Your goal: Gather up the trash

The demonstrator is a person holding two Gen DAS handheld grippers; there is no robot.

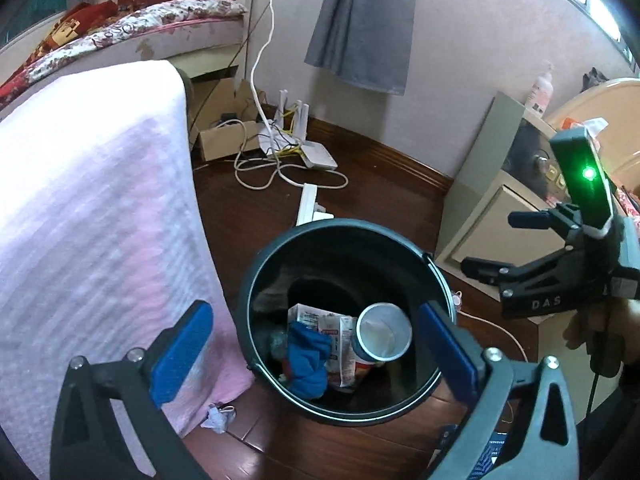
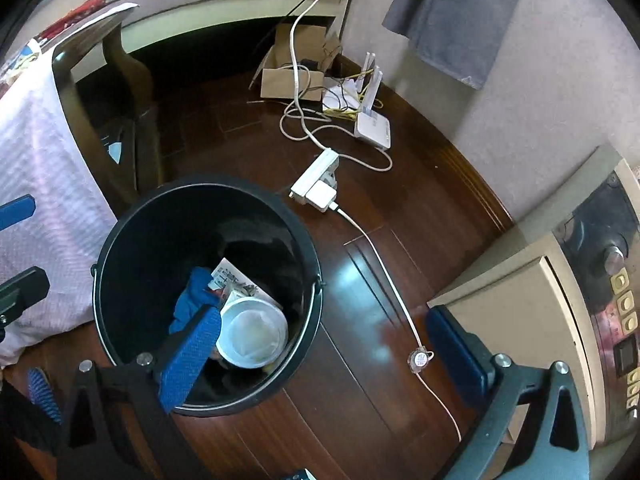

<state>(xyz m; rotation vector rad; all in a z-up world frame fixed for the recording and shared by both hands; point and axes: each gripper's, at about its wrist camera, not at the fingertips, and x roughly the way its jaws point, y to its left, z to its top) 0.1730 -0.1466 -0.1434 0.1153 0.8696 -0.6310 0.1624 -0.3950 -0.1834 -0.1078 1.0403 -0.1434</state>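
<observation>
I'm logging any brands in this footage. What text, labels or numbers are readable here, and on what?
"D A S": on the black frame of the right gripper, seen from the left wrist view.
Printed carton in the black bin: red and black print, too small and blurred to read.
Buttons on the safe: unreadable.

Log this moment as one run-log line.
left gripper: open, empty | right gripper: open, empty | black bin: paper cup, blue cloth inside

Home bedroom: quilted bed (image 1: 132, 28), router (image 2: 372, 124), wood floor (image 2: 360, 264).
</observation>
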